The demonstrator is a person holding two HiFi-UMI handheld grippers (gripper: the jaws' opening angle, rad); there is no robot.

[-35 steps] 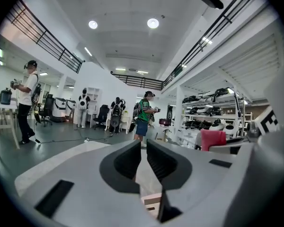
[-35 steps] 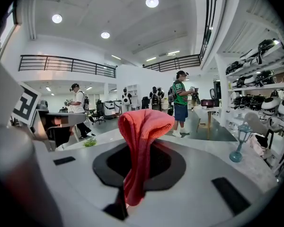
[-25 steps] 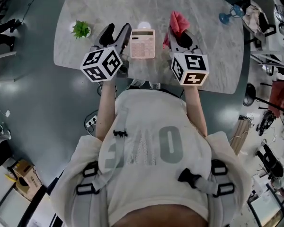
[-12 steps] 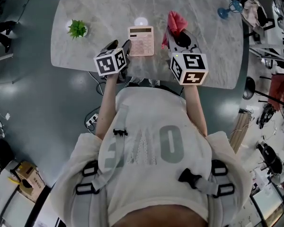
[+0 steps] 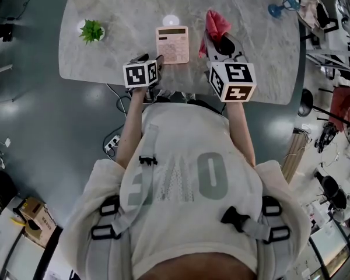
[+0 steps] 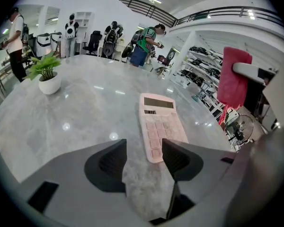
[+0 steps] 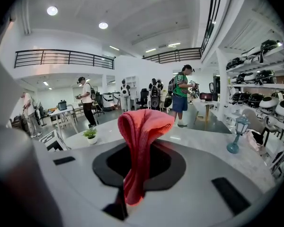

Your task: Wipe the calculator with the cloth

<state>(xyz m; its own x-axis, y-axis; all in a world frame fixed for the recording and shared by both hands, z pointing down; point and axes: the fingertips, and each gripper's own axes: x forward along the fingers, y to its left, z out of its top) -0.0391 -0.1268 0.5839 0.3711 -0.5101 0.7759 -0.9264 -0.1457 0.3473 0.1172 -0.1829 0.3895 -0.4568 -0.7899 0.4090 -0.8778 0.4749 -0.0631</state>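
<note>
A pink calculator lies flat on the grey marble table, near its front edge. My left gripper is low over the table just short of the calculator's near left corner, open, with only bare tabletop between its jaws. To the right of the calculator my right gripper is shut on a red cloth. The cloth stands up in a loop past the jaws and is also visible in the left gripper view.
A small potted plant stands at the table's left. A blue lamp-like ornament sits at the far right. The table's front edge is right under the grippers. Several people stand far behind the table.
My left gripper has pulled back toward the table's front edge and its jaws now stand closer together. The right gripper keeps holding the cloth in the same place.
</note>
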